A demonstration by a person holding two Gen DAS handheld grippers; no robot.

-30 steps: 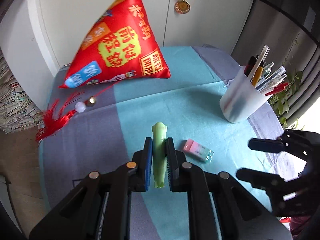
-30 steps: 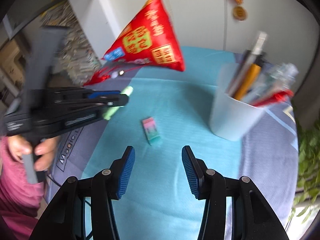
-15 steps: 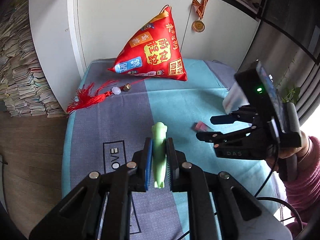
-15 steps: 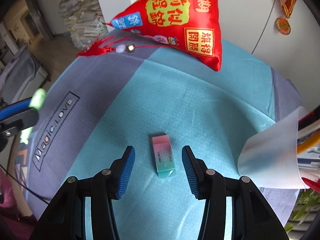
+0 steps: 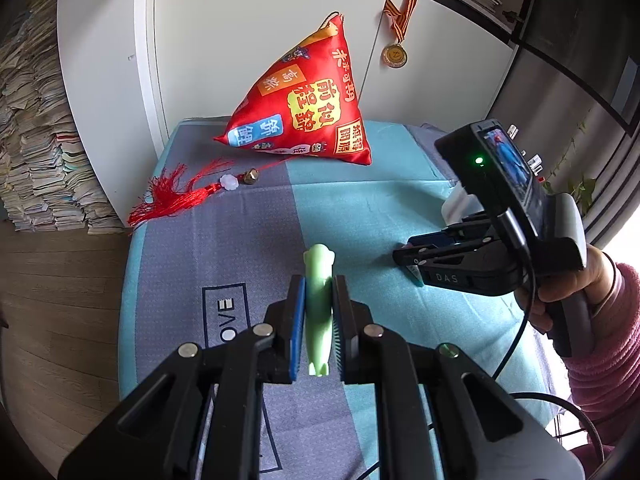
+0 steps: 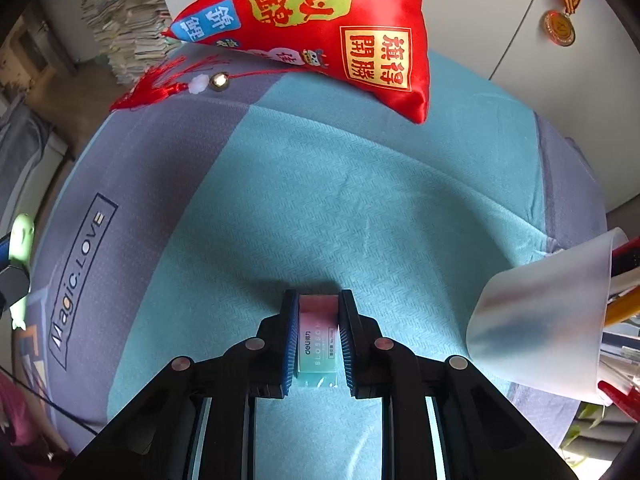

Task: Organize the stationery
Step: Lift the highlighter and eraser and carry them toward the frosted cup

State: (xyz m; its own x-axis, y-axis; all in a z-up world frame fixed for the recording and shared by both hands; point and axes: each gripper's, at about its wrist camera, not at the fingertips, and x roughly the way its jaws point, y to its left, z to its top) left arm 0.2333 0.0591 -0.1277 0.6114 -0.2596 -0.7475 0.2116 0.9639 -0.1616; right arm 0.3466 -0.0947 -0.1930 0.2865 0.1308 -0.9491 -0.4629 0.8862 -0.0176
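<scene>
A pink-and-mint eraser (image 6: 318, 340) lies on the teal panel of the cloth-covered surface (image 6: 360, 208), gripped between the blue pads of the right claw (image 6: 319, 338), which has closed narrowly against both long sides of the block; the eraser appears to rest on the cloth, its printed sleeve facing up. Just to its right, a frosted translucent pen cup (image 6: 544, 316) stands holding red, yellow and white pens. The left claw (image 5: 319, 316) is held above the grey-blue panel of the cloth, well apart from the eraser, and is clamped on a pale green figurine-topped pen (image 5: 319, 300) that juts forward beyond its fingertips. From the left wrist view, the right claw (image 5: 412, 260) points down at the teal cloth, its handle gripped by a hand (image 5: 568, 284) in a pink sleeve. At the back of the surface a red triangular pillow (image 5: 304, 112) with yellow Chinese characters stands upright, its red tassel (image 5: 176, 196) trailing toward the left edge. A medal (image 5: 394, 54) hangs on the white cabinet door behind.
</scene>
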